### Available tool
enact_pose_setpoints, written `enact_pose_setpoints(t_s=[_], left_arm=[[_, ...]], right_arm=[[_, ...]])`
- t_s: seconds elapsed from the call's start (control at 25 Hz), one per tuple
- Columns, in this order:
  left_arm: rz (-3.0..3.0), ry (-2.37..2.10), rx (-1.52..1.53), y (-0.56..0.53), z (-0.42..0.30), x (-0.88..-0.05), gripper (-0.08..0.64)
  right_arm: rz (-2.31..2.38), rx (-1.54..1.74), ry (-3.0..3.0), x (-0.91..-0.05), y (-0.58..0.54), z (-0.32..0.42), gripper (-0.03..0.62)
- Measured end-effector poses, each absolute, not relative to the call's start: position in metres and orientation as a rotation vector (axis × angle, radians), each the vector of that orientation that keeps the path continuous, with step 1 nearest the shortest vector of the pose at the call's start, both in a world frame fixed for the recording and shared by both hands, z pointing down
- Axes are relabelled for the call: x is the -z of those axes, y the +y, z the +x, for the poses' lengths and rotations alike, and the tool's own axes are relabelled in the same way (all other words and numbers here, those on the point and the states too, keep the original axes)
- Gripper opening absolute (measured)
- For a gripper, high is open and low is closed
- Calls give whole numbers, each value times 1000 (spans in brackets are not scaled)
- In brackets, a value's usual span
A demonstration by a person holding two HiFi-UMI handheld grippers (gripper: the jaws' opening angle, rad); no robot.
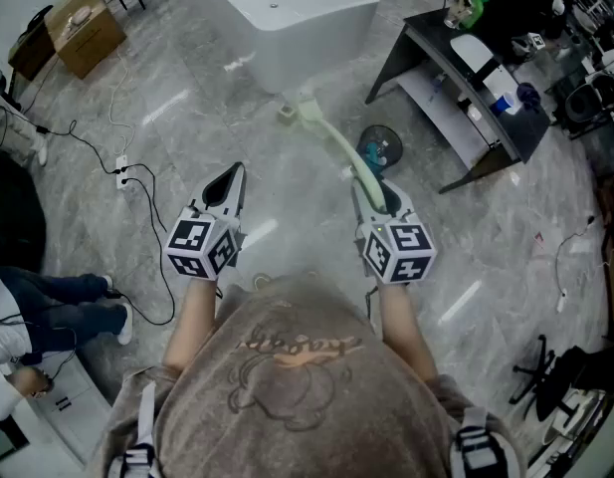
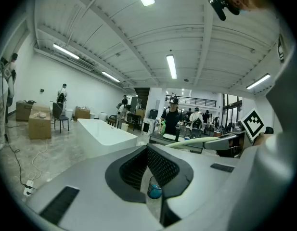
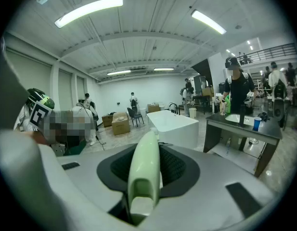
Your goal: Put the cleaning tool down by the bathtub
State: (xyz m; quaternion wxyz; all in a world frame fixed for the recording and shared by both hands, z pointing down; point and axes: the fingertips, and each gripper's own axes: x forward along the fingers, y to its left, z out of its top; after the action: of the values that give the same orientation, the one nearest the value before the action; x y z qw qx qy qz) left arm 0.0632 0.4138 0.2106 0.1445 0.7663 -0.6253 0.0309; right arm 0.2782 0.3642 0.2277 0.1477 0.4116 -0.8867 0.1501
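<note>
1. Right tool point(image 1: 372, 195) point(image 3: 145, 150): jaws pinch the handle end of a pale green long-handled plastic brush point(image 1: 331, 139) point(image 3: 144, 172).
2. Head view: the brush shaft runs toward 11 o'clock. Its head is just beside the foot of the white freestanding bathtub point(image 1: 287, 18) point(image 3: 172, 124) at 12 o'clock.
3. Left tool point(image 1: 230, 182) point(image 2: 147, 150): jaws pressed together, at 9 o'clock from the right tool, well apart from it.
4. Grey marble floor point(image 1: 187, 118) below. A black surface point(image 1: 431, 30) stands at 2 o'clock.
</note>
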Motion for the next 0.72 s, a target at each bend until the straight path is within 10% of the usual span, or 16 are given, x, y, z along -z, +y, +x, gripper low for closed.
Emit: enact_pose_setpoints(t_s=[0.72], left_arm=[[2267, -1738, -114, 423, 56, -213, 0]], right_arm=[[1196, -472, -2545, -233, 392, 273, 117]])
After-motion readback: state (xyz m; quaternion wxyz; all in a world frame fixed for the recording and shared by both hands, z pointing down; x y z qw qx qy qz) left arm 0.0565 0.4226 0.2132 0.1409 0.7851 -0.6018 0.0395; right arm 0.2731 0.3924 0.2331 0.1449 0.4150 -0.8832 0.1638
